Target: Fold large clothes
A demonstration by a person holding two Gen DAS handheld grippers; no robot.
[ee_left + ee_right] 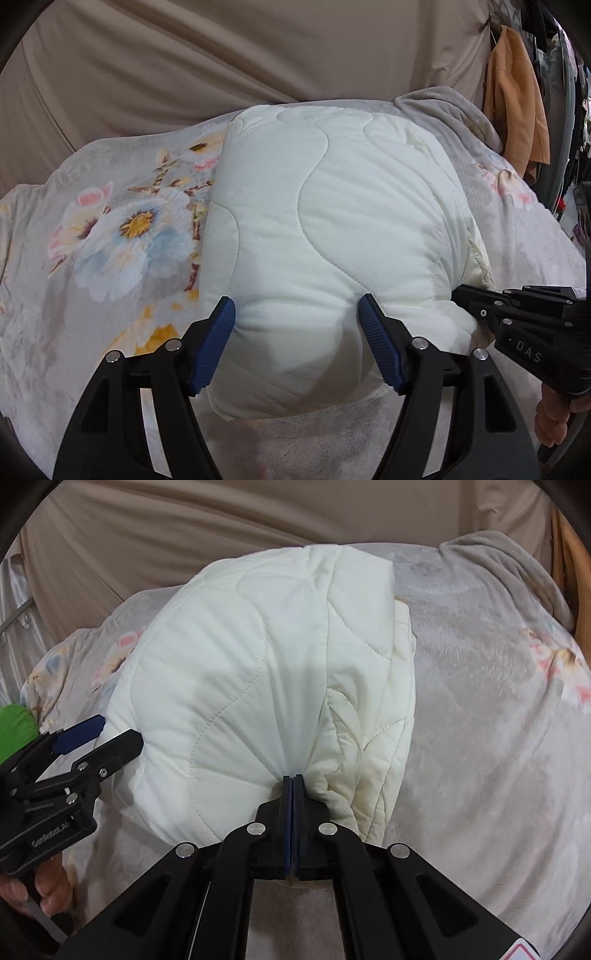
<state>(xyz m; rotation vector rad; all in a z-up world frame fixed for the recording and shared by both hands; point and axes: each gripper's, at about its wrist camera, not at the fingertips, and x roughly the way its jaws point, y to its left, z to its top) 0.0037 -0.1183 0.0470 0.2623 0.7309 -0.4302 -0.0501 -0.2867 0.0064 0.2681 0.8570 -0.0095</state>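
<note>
Here a flowered blanket covers the bed, an orange garment hanging at two o'clock. The white quilted jacket's underside is hidden. The left hand-held gripper stands wide around its near bulge; the right hand-held gripper, at three o'clock, pinches its edge.

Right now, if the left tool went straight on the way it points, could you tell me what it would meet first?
Most likely the white quilted garment: the left tool stands open with the folded bundle's near end bulging between its blue pads. Whether they already touch it is unclear.
</note>
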